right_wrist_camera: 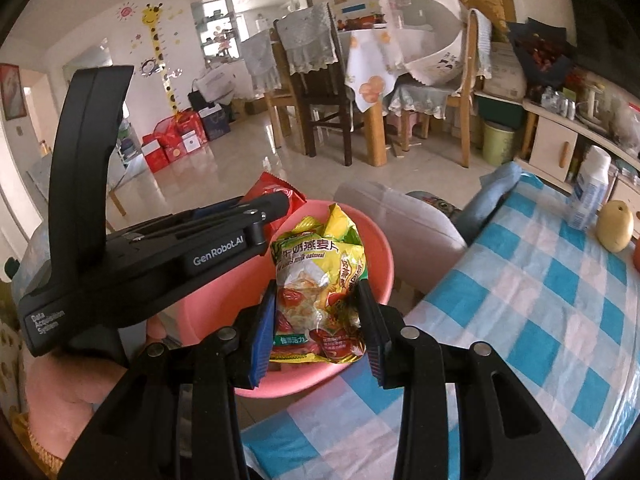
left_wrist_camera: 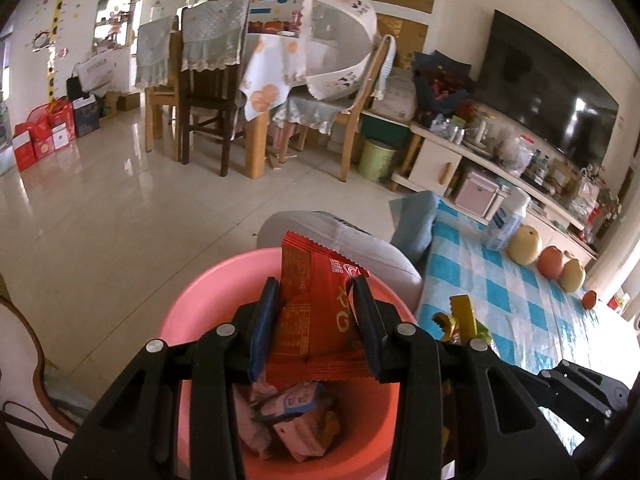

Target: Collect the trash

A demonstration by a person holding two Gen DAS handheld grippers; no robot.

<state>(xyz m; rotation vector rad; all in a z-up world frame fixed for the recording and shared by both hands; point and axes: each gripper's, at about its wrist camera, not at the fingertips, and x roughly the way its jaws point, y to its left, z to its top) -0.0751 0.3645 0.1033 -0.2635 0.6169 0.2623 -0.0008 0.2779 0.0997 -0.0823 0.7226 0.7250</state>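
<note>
We are in a family home's living and dining room: a dining table (left_wrist_camera: 272, 76) with cloth-covered chairs (left_wrist_camera: 208, 80), a television (left_wrist_camera: 544, 92) on a low white cabinet (left_wrist_camera: 436, 160), a giraffe height chart (right_wrist_camera: 160, 52) on the wall, red gift boxes (left_wrist_camera: 40, 136) on the tiled floor (left_wrist_camera: 120, 208), fruit (left_wrist_camera: 524, 244) on a checked tabletop (right_wrist_camera: 520, 280).

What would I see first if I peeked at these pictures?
A big pink bin sits low in the middle, with wrappers already inside. Over it, the left gripper pinches a red wrapper and the right gripper pinches a yellow oatmeal packet. On the right lies a blue checked tablecloth.
</note>
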